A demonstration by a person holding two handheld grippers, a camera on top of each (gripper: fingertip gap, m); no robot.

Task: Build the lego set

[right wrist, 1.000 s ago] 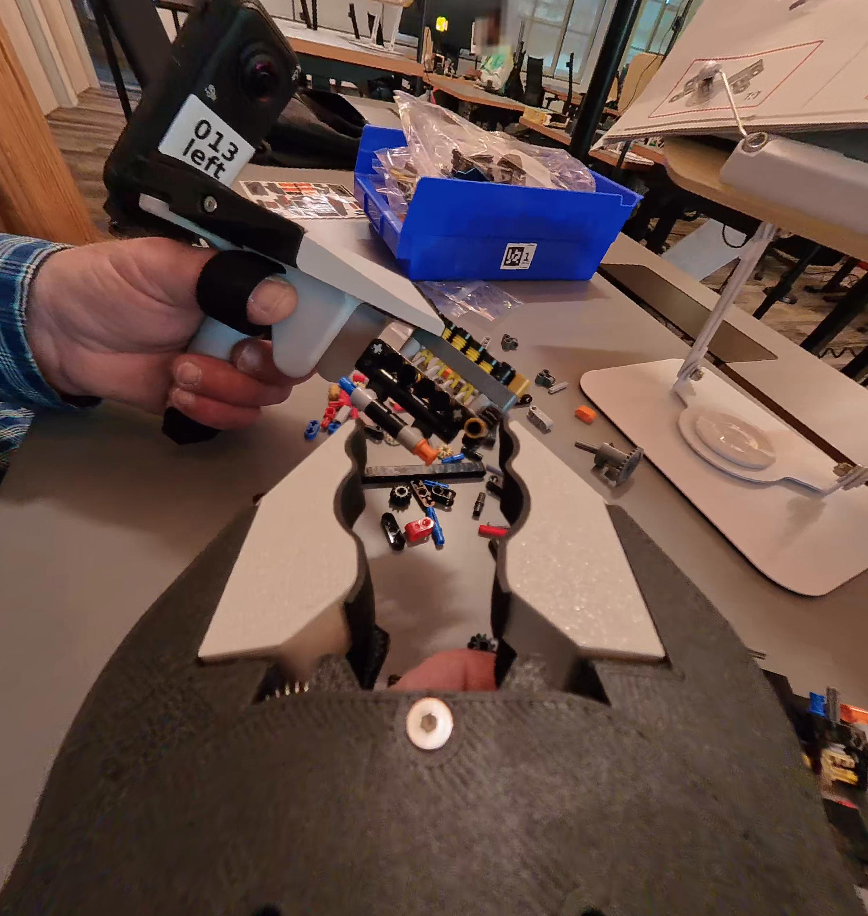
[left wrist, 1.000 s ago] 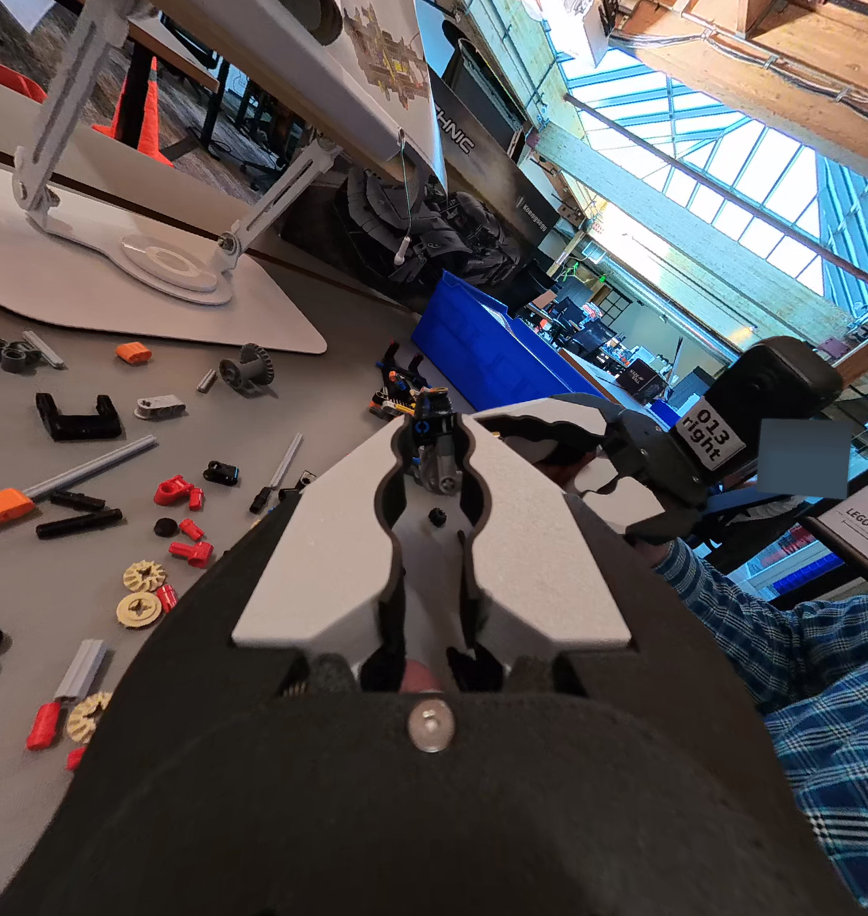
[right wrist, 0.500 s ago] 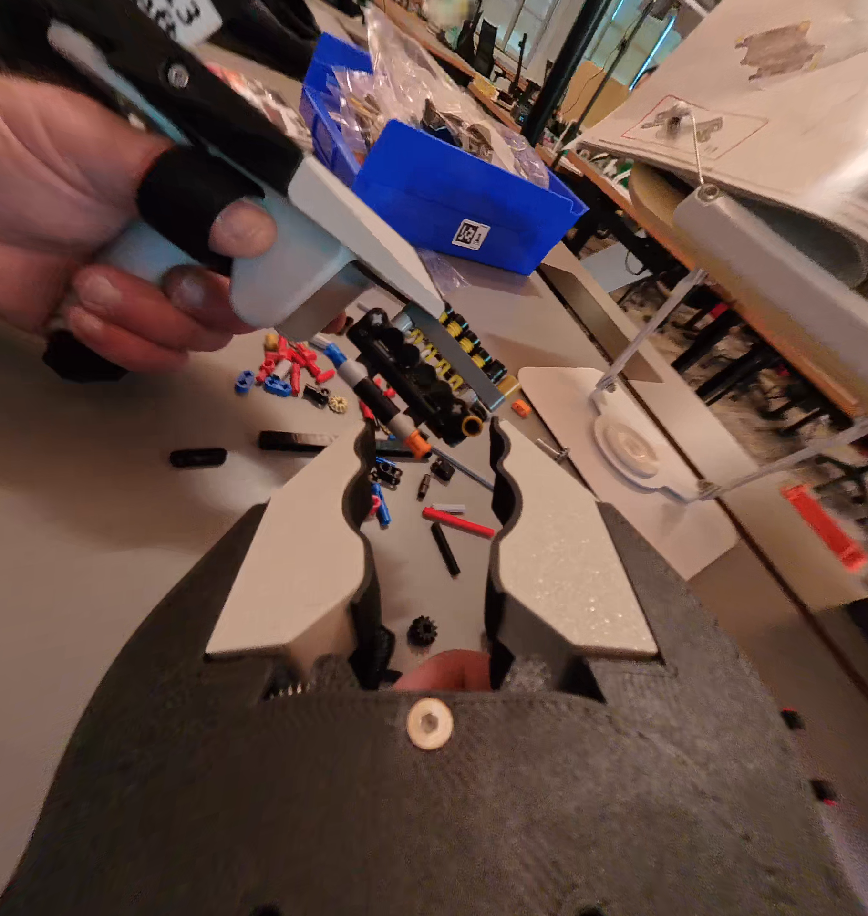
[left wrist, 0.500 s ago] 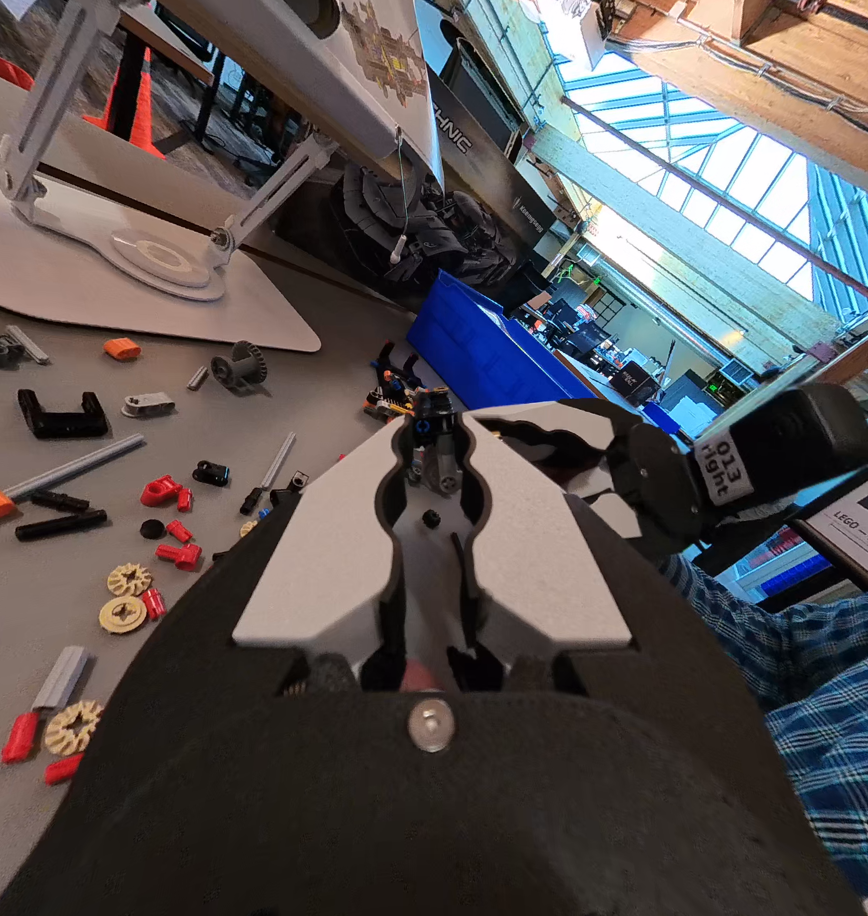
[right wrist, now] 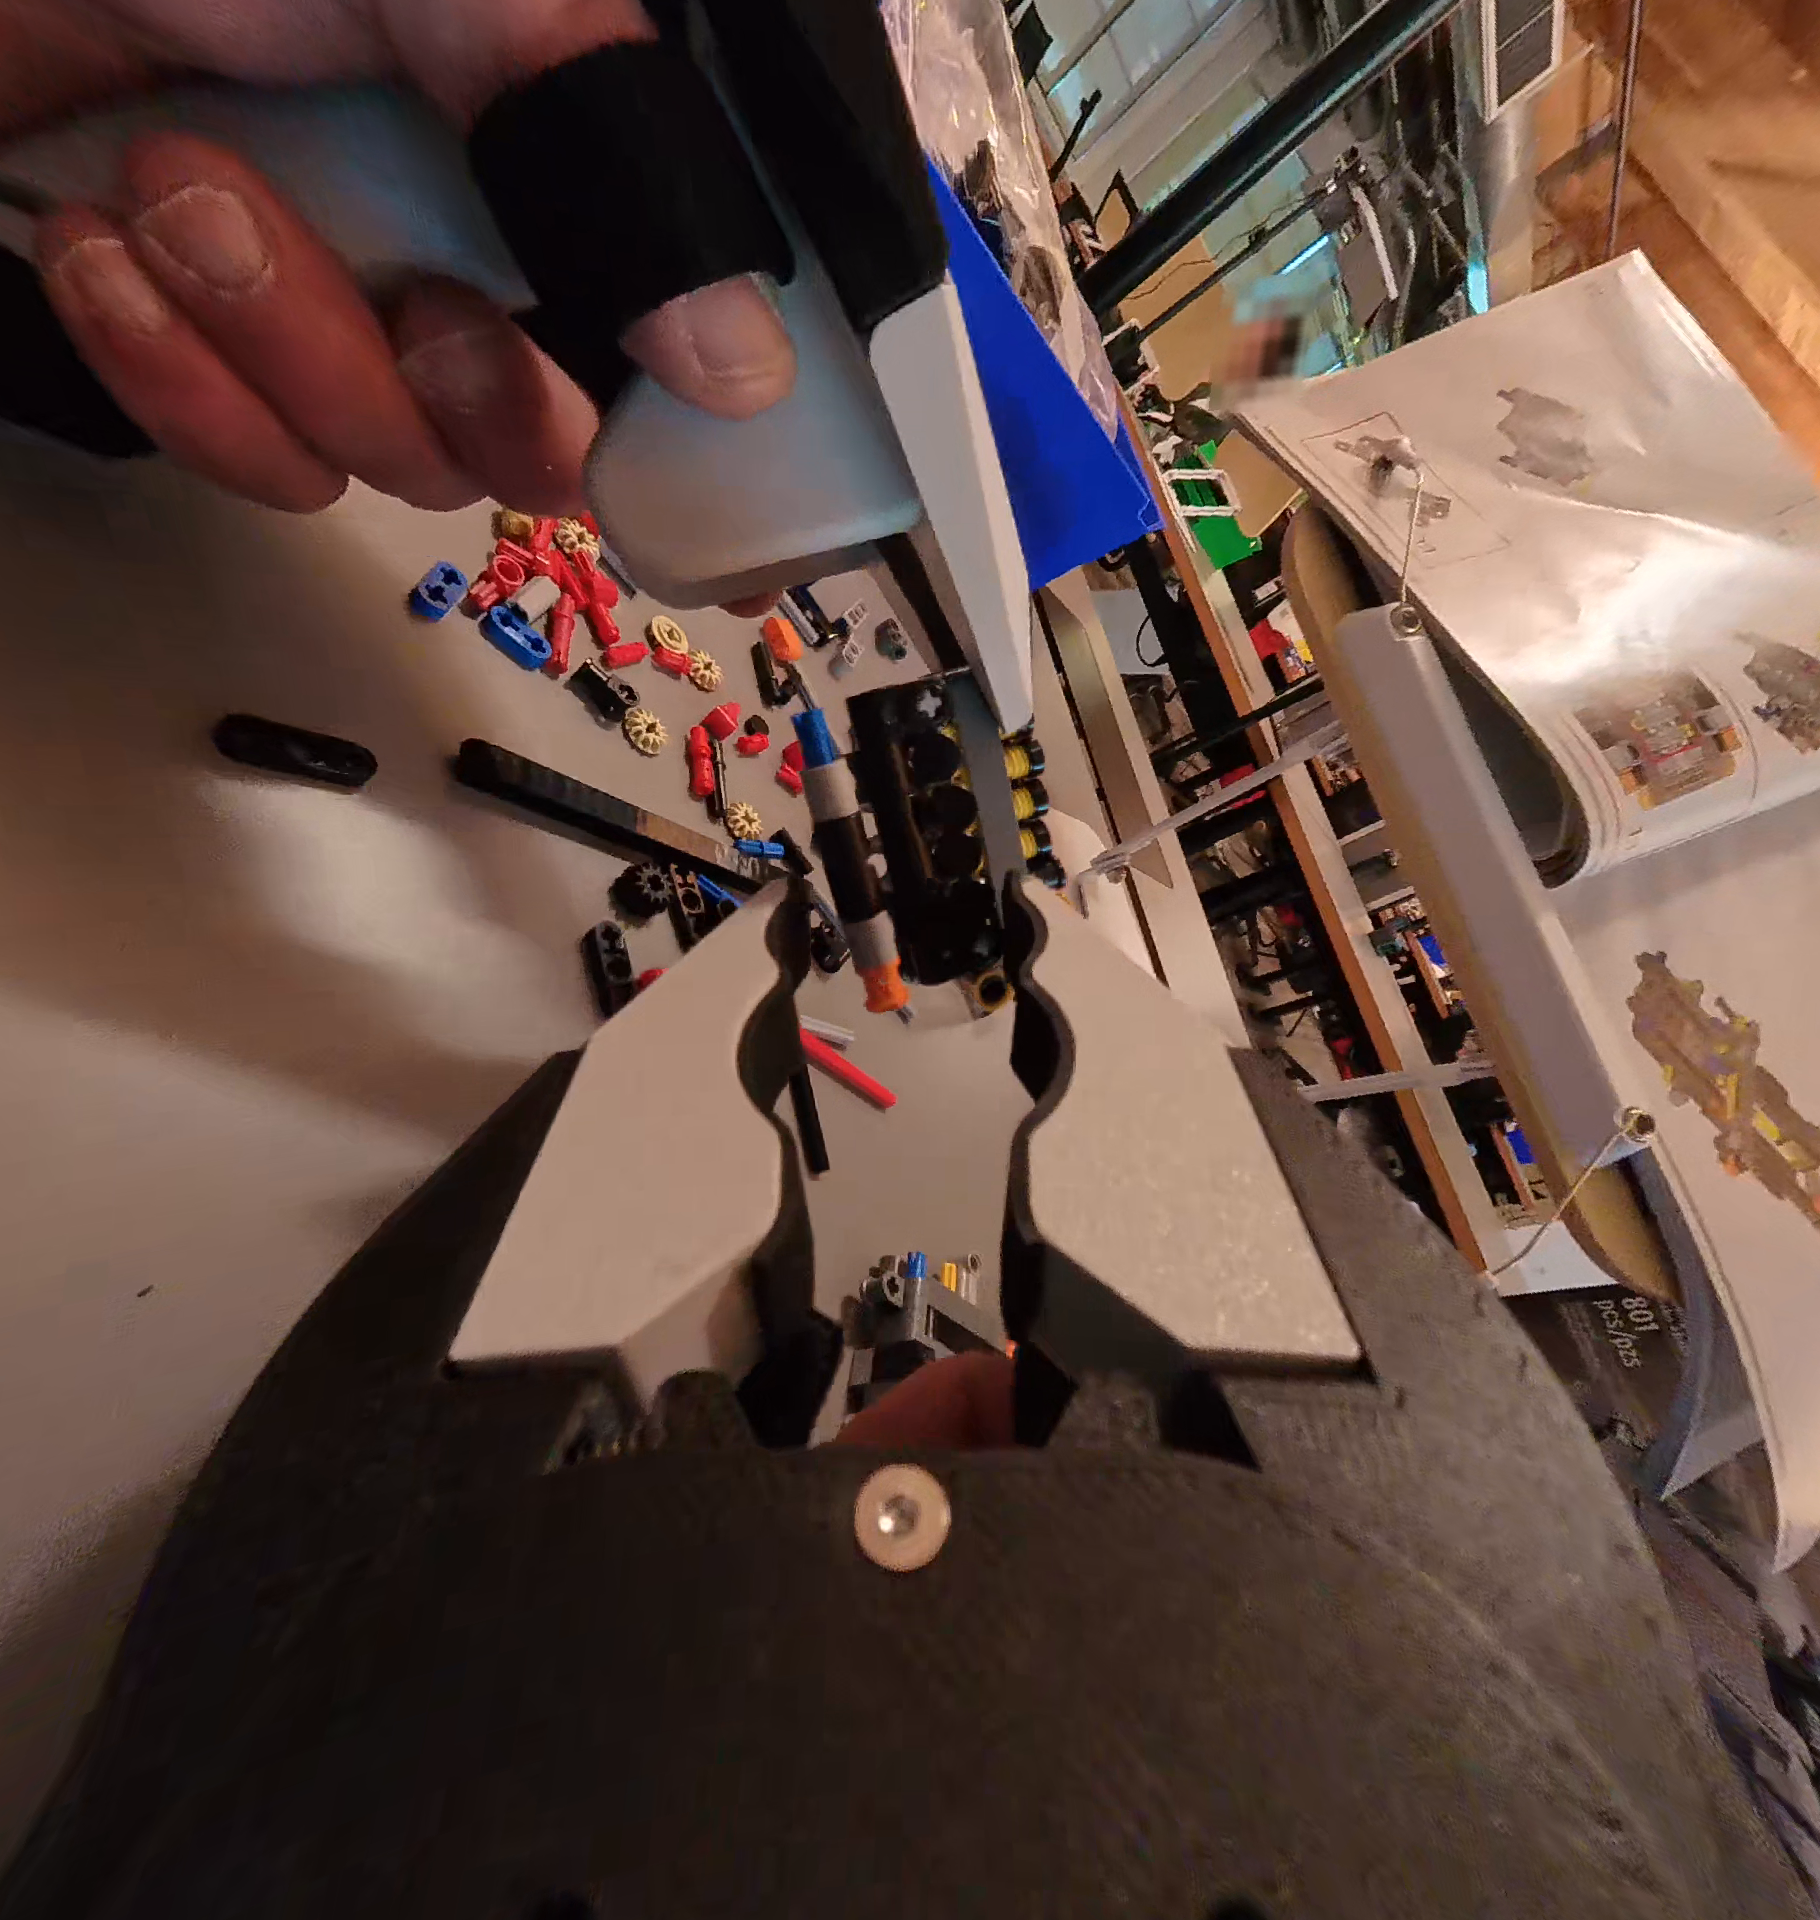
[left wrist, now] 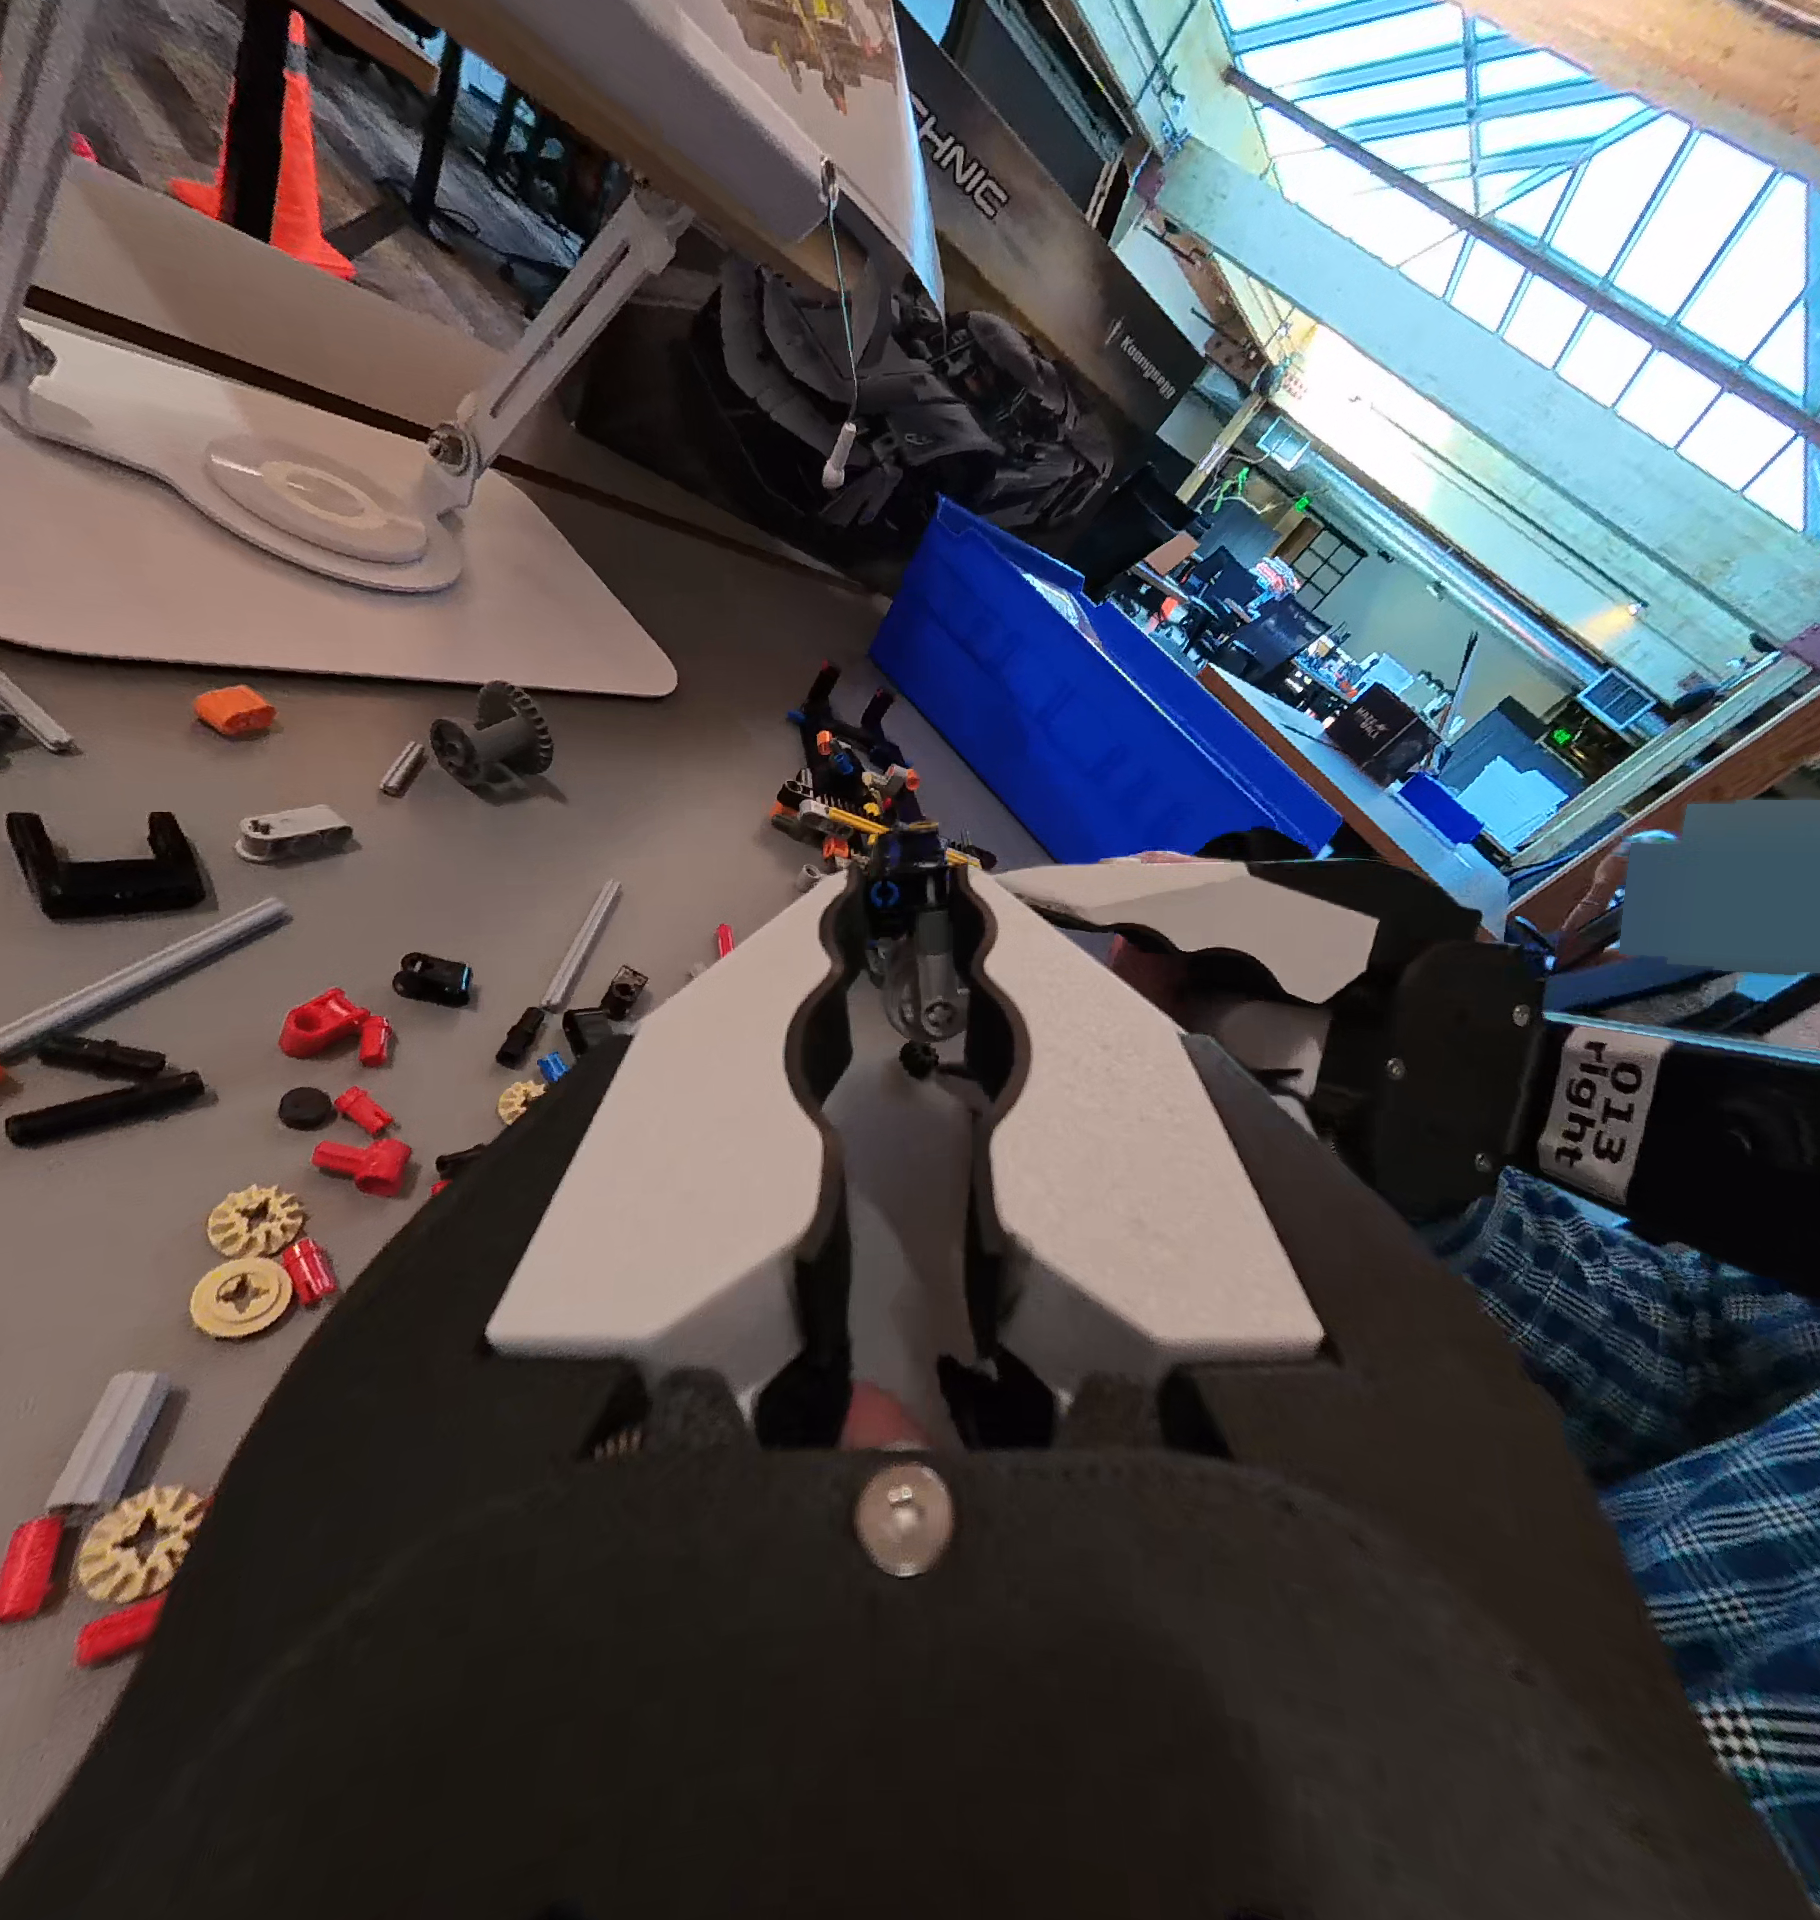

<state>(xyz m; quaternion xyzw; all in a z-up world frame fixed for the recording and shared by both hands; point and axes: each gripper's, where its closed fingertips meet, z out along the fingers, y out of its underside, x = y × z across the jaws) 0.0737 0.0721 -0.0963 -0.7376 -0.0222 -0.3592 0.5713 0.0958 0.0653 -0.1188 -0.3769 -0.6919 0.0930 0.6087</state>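
- The left gripper (left wrist: 906, 914) is seen with its jaws clamped on a small lego assembly (left wrist: 911, 971) of black, grey and blue parts, held above the tabletop (left wrist: 615, 831). In the right wrist view the same assembly (right wrist: 927, 831) shows a black block with yellow pins and a rod with a blue end and an orange tip.
- The right gripper (right wrist: 901, 914) is seen with its jaws apart and nothing between them; the tips stand just beside the lower end of the held assembly. Whether they touch it cannot be told.
- A person's hand (right wrist: 293, 312) is wrapped around the left gripper's handle.
- Edges: a blue bin (left wrist: 1062, 707) closes off the far side of the tabletop; a white stand base (left wrist: 293, 582) occupies the far left. Open grey surface lies between the base and the bin, and in the near left of the right wrist view.
- A second, partly built assembly (left wrist: 849, 800) lies on the tabletop just before the bin.
- Loose parts counted in the left wrist view: three tan gears (left wrist: 241, 1294), one dark grey gear hub (left wrist: 495, 738), one black U-shaped bracket (left wrist: 101, 868), one orange piece (left wrist: 233, 710), one long grey axle (left wrist: 137, 982). The red pins (left wrist: 360, 1158) are several; the exact count cannot be told.
- An open instruction booklet (right wrist: 1571, 582) is clipped to a raised stand at the right.
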